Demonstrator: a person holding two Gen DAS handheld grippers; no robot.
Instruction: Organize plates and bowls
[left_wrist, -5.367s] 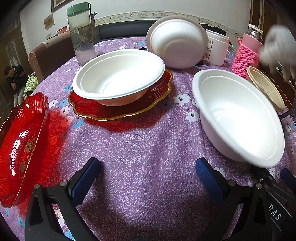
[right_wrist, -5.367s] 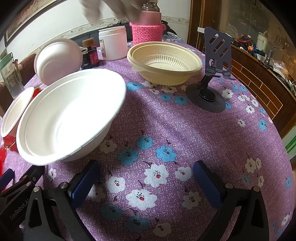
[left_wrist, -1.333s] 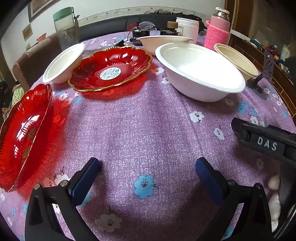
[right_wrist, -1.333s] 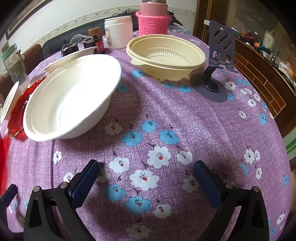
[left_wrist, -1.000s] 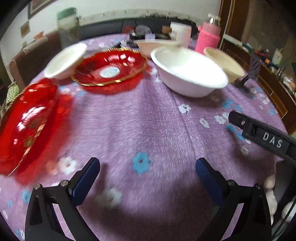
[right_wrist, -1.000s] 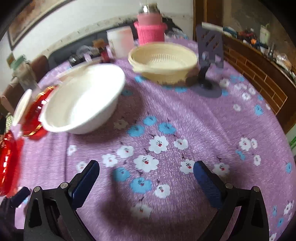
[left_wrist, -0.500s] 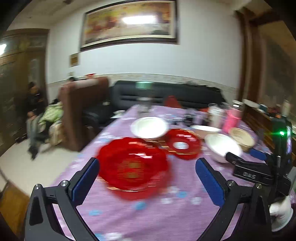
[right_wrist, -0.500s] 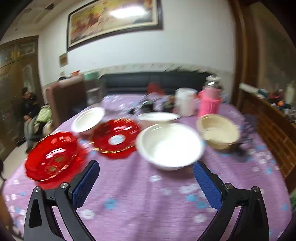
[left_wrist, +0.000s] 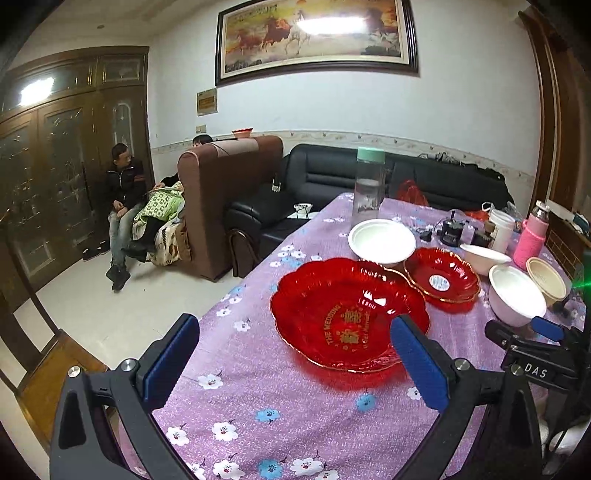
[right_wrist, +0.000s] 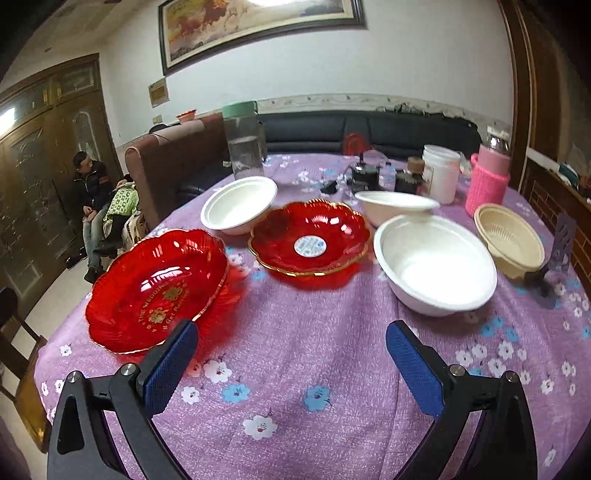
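Right now both my claws are spread wide and hold nothing, hovering above the near edge of the table (right_wrist: 332, 332). From my left claw (left_wrist: 295, 360), the big red plate (left_wrist: 349, 314) lies just ahead at about one o'clock, its near rim showing between the fingertips; my left is the nearer arm for it. From my right claw (right_wrist: 291, 363) that same plate sits at ten o'clock, the smaller red plate (right_wrist: 308, 236) at twelve, and the large white bowl (right_wrist: 436, 264) at one. Gold lettering on the big plate reads "THE WEDDING" around a double-happiness character. The smaller plate carries a round sticker I cannot read. My right claw's body (left_wrist: 535, 360) is marked "DAS".
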